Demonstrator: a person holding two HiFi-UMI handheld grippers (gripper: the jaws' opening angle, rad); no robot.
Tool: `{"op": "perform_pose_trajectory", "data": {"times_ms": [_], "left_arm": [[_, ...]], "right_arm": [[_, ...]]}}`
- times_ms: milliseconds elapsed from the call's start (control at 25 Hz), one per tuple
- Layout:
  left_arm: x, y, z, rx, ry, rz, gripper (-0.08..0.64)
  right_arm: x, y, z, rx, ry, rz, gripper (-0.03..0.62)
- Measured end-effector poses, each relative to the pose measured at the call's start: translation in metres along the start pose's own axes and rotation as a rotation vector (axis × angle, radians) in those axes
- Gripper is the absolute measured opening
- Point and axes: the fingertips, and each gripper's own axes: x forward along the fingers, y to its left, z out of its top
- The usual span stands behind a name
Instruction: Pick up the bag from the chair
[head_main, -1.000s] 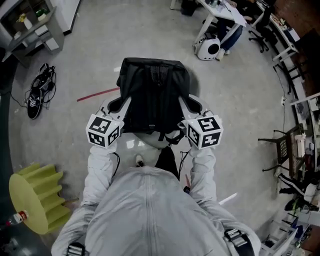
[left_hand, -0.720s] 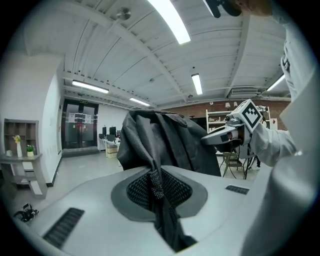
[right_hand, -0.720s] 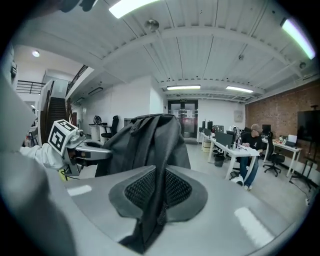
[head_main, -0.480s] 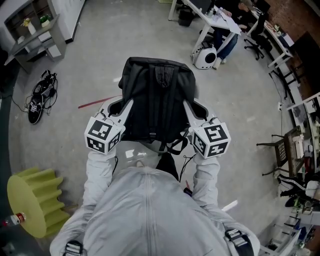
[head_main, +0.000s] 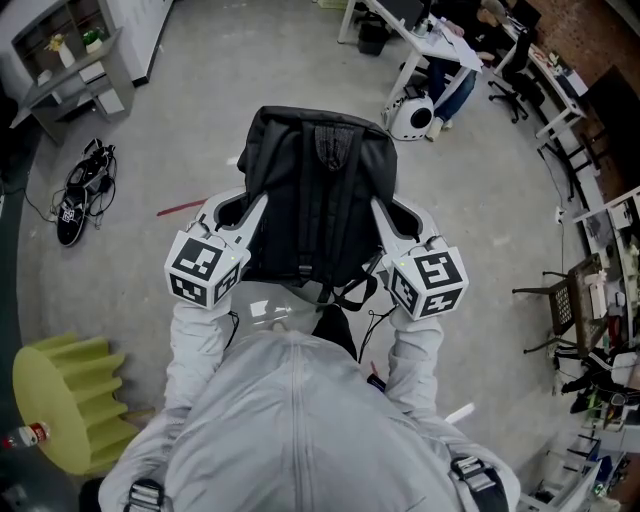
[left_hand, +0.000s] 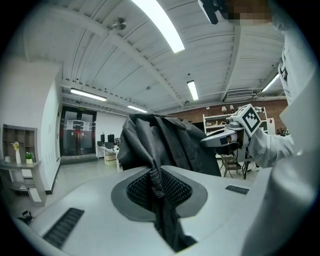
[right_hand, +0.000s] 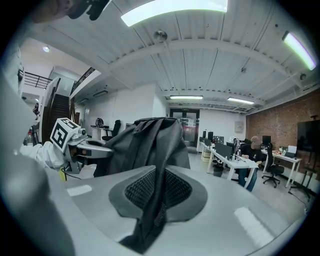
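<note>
Both jaws are clamped shut on the bag's (head_main: 318, 190) mesh straps (left_hand: 156, 182): left gripper (head_main: 232, 210), right gripper (head_main: 398, 215). Only the head view shows the bag hanging between them above the floor (head_main: 200, 100).

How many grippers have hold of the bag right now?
2. The left gripper is shut on fabric at the left side of the bag; the right gripper is shut on its right side.
</note>
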Motion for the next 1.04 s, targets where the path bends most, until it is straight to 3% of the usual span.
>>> {"op": "perform_pose_trajectory", "data": {"times_ms": [1040], "left_arm": [[0.0059, 0.0025, -0.0094, -0.03, 0.034, 0.014, 0.038]], "right_arm": [[0.0096, -0.0034, -0.0078, -0.009, 0.031, 0.027, 0.052]]}}
